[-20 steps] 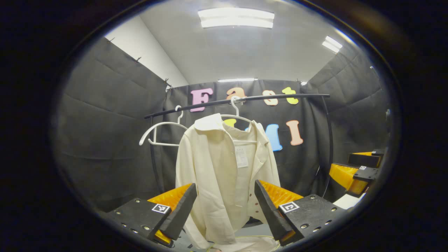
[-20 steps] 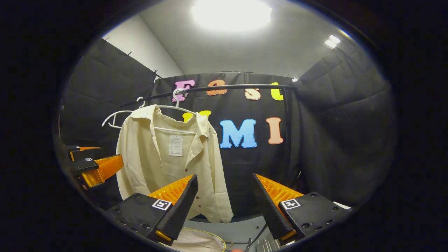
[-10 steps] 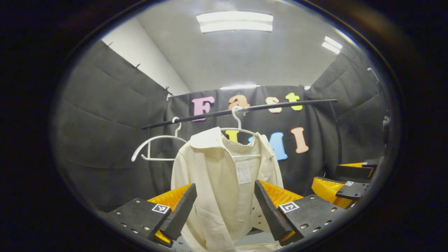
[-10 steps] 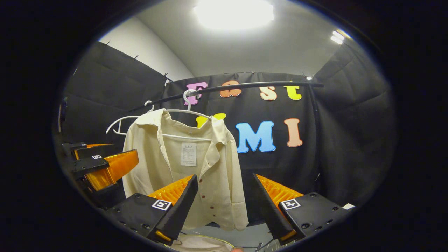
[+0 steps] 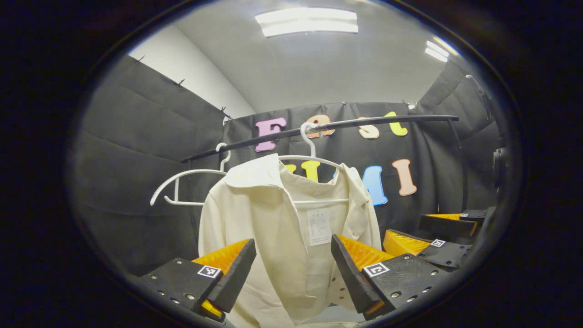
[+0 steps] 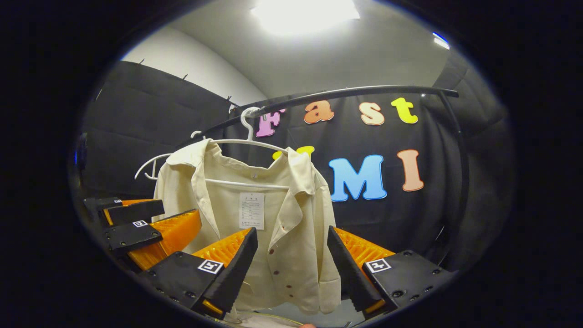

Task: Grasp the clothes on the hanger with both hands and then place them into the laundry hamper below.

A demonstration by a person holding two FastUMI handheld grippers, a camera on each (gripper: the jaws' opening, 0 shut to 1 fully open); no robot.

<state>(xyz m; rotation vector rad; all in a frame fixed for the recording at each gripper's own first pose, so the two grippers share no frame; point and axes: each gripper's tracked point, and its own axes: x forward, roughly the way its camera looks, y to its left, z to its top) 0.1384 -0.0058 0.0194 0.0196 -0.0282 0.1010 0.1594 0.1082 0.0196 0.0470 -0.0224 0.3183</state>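
Note:
A cream button-front shirt (image 5: 273, 228) (image 6: 278, 228) hangs open on a white hanger (image 5: 314, 159) (image 6: 248, 143) hooked over a black rail (image 5: 364, 123) (image 6: 346, 93). My left gripper (image 5: 294, 273) is open, its fingers framing the shirt's front, a short way off it. My right gripper (image 6: 291, 269) is open too, facing the shirt's right half and hem. In the left gripper view the right gripper (image 5: 432, 237) shows at the right edge; in the right gripper view the left gripper (image 6: 145, 225) sits at the left, beside the shirt's sleeve. Neither touches the cloth.
A second white hanger (image 5: 191, 182) (image 6: 150, 166), bare, hangs on the rail to the left of the shirt. The rail bends down into an upright post (image 6: 460, 173) at the right. A pale rim (image 6: 259, 319), perhaps the hamper, peeks below the shirt.
Both grippers have moved in toward the shirt and upward; the shirt looks larger and the rail nearer. Both stay open. The hamper's rim has slid nearly out of sight below.

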